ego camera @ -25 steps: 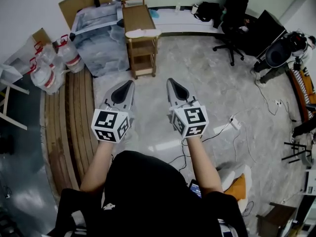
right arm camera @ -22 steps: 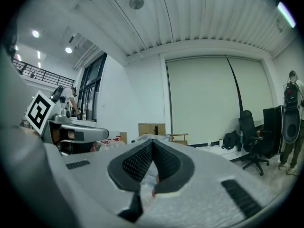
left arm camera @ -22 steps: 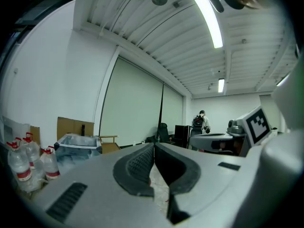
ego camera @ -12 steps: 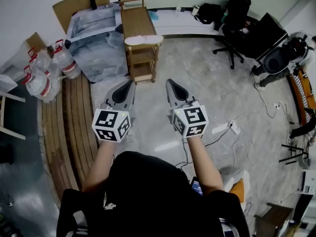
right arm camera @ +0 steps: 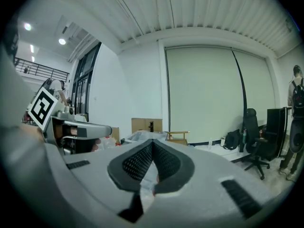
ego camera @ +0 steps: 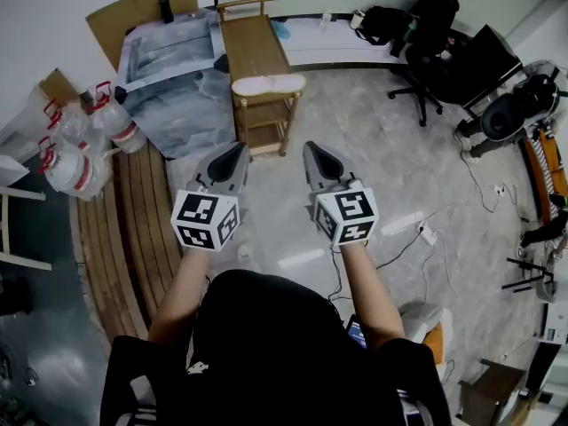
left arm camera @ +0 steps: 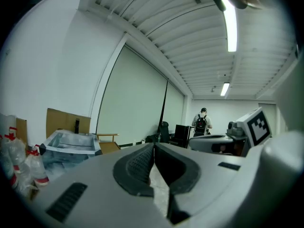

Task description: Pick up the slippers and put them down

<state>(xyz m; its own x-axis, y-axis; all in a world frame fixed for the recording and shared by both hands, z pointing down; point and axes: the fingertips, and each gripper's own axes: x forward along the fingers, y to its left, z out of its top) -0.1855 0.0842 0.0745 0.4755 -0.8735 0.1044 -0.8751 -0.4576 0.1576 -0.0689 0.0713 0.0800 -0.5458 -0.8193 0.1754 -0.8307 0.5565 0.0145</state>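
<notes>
Both grippers have drawn nearer the wooden stand (ego camera: 251, 38) than a second ago, as the person carries them across the grey floor (ego camera: 382, 158). The left gripper (ego camera: 233, 152) and right gripper (ego camera: 314, 152) are held side by side, well apart from each other. The fingers of each are clenched tip to tip with nothing between them. A pale slipper (ego camera: 268, 84) lies crosswise along the front edge of the stand's top, ahead of both grippers and untouched.

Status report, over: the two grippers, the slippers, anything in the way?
Left gripper and right gripper shut, empty. White slipper lies on small wooden stand, untouched. No obstacle seen before the stand.
</notes>
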